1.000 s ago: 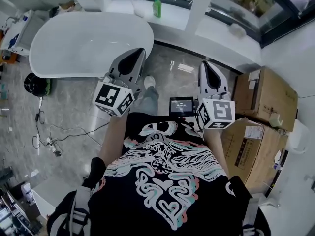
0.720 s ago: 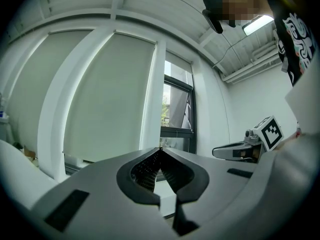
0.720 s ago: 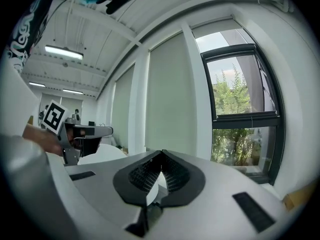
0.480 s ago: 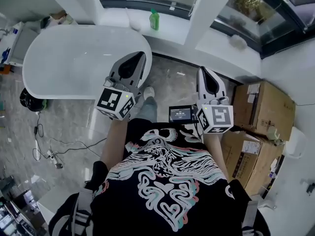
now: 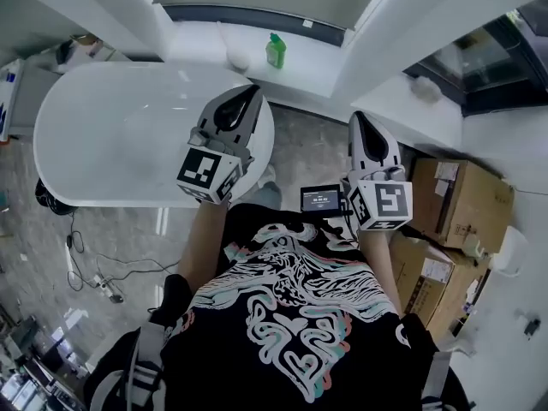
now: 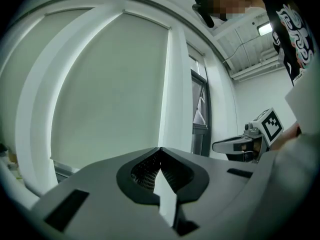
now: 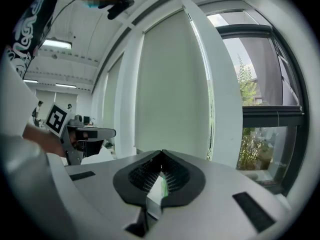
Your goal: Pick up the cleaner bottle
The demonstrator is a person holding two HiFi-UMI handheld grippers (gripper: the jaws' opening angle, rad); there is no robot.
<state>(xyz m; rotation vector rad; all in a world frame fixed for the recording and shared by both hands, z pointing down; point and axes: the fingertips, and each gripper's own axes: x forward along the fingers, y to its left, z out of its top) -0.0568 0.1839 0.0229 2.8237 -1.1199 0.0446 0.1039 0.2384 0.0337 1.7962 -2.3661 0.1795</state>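
Reach not yet made: cleaner bottle [image 5: 275,51] upright on the window sill [image 5: 304,65]

Head view: the green cleaner bottle stands on the white window sill at the top of the picture. A white oval tub [image 5: 111,135] fills the left side below the sill. The left gripper [image 5: 251,91] is held level in front of the tub's right end, pointing up the picture toward the sill. The right gripper [image 5: 358,118] points the same way over the grey floor [image 5: 300,144]. The bottle is well apart from both, beyond their tips and nearer the left one. A small screen [image 5: 321,199] sits between the person's forearms. Cardboard boxes [image 5: 462,199] are stacked at the right, and cables [image 5: 94,268] trail over the floor at the left. A black patterned shirt [image 5: 291,315] fills the bottom

Left gripper view: the fingers [image 6: 140,169] are pressed together and their tips meet in a point. Behind them hang a pale blind [image 6: 100,94] and a white window post [image 6: 177,84]. The right gripper [image 6: 220,145] shows side-on at the right edge

Right gripper view: the fingers [image 7: 137,176] are pressed together here too. A thin green streak shows in the slit under their tips, too small to tell what it is. The left gripper [image 7: 113,132] shows at the left edge, a blind [image 7: 170,84] hangs straight ahead, and green trees [image 7: 250,144] show through the glass at the right
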